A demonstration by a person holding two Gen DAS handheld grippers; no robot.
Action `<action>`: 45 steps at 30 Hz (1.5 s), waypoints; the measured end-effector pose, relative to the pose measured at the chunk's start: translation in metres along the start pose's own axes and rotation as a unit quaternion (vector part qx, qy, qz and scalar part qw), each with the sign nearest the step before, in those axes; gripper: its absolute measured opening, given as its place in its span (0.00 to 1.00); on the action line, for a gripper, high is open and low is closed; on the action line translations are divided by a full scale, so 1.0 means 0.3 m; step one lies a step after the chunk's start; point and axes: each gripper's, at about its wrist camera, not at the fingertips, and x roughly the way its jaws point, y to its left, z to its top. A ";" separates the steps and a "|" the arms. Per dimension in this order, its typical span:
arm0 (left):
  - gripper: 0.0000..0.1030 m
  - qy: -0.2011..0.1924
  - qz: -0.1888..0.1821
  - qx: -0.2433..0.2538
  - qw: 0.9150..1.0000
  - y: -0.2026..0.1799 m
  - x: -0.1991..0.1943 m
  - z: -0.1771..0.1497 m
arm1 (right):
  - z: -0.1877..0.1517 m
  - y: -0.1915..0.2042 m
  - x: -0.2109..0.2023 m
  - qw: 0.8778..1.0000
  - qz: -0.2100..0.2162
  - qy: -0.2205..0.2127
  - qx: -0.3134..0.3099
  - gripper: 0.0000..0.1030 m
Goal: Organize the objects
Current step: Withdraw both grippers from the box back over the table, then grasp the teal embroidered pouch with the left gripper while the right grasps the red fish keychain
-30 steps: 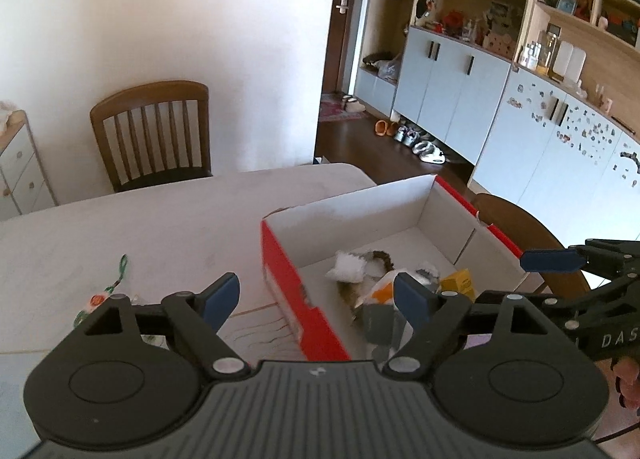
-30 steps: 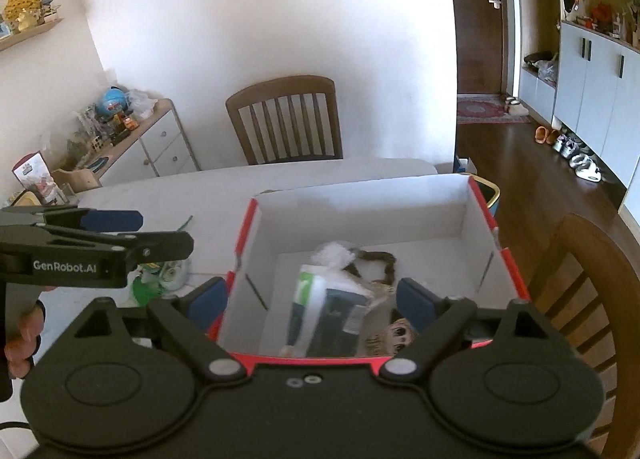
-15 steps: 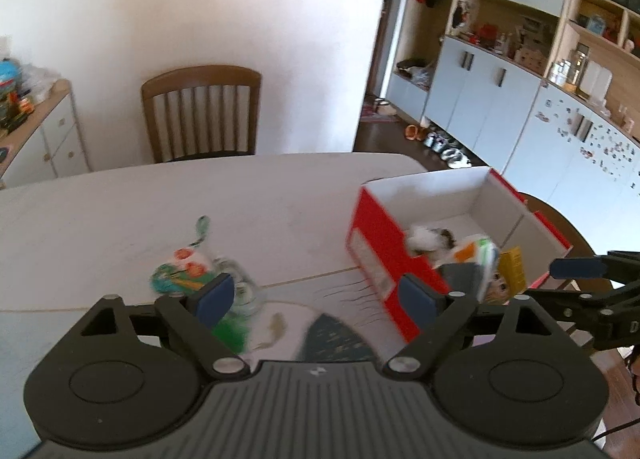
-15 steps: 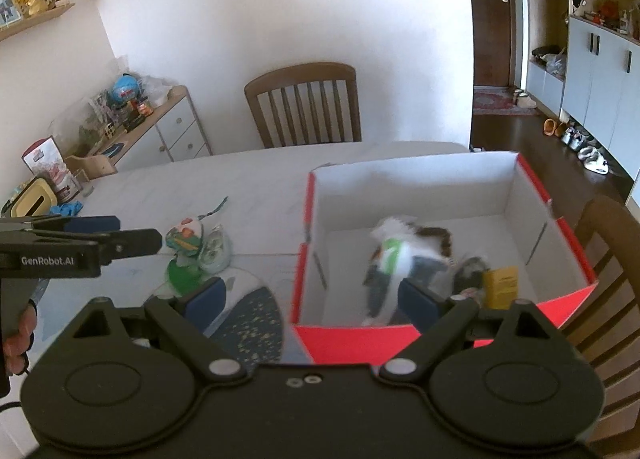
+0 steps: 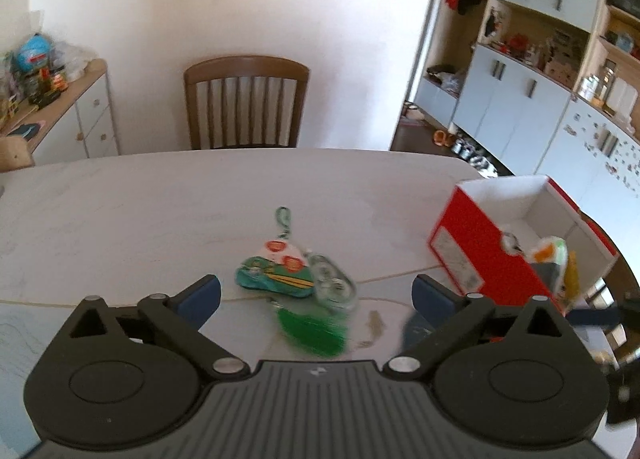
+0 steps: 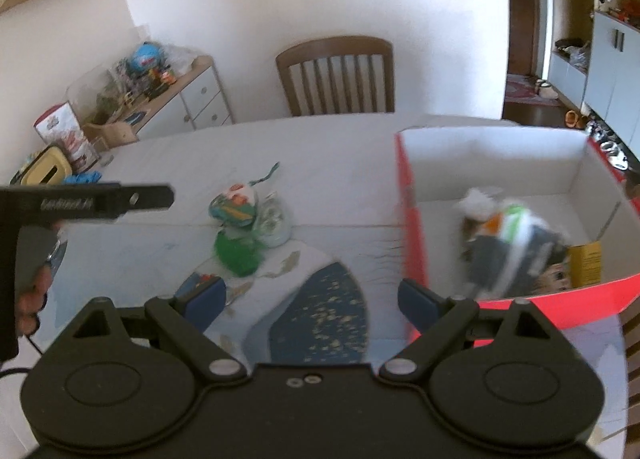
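Green, teal and clear plastic make up the small heap of pouches (image 5: 296, 283) you have yet to sort; it lies on the pale surface (image 5: 160, 211), at about 12 o'clock from your left gripper (image 5: 316, 293); its fingers (image 5: 200, 293) have just been opening and now stand wide, with nothing pressed between them, the heap lying ahead in the gap. From your right gripper (image 6: 310, 295) the same heap (image 6: 248, 223) sits at about 11 o'clock, beyond the blue-patterned mat (image 6: 320, 311); those fingers (image 6: 416, 299) also stand wide and hold nothing. The red box (image 6: 412, 219) is at 2 o'clock in the right wrist view, well apart from the heap; inside it lie a blurred grey-and-white packet (image 6: 516, 243) and a yellow carton (image 6: 586, 269). A wooden chair (image 5: 246, 99) stands at the far edge of the surface at 12 o'clock.
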 end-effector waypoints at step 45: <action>1.00 0.039 -0.019 0.075 0.996 0.107 0.536 0.005 | -0.077 0.369 0.526 0.987 0.016 0.092 -0.131 0.61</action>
